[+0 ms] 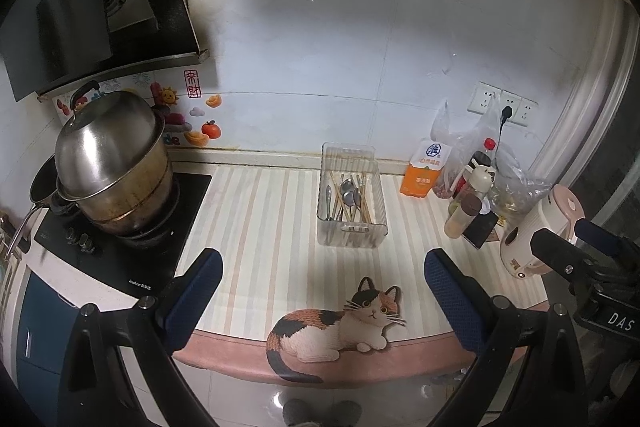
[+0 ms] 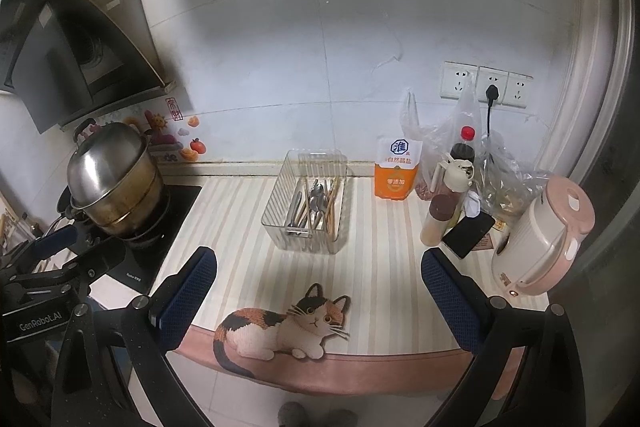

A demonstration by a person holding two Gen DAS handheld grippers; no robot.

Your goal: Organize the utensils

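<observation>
A clear plastic bin (image 1: pixel 352 231) (image 2: pixel 276 203) stands on the striped counter mat (image 1: pixel 260 211) (image 2: pixel 380 267) near the back wall. It holds metal spoons (image 1: pixel 349 195) (image 2: pixel 318 199), a metal-handled utensil and wooden chopsticks (image 1: pixel 362 201) (image 2: pixel 331 211), all lying mixed together. My left gripper (image 1: pixel 322 263) is open and empty, held back over the counter's front edge, well short of the bin. My right gripper (image 2: pixel 319 265) is open and empty, likewise in front of the bin. Each gripper shows at the edge of the other's view.
A stacked steel pot (image 1: pixel 108 163) (image 2: pixel 112 175) sits on the black hob at left under a range hood. At right stand an orange salt bag (image 1: pixel 424 173) (image 2: pixel 396 171), bottles, plastic bags, a phone (image 2: pixel 468 229) and a pink kettle (image 1: pixel 540 231) (image 2: pixel 540 243). A cat picture (image 1: pixel 340 327) marks the mat's front.
</observation>
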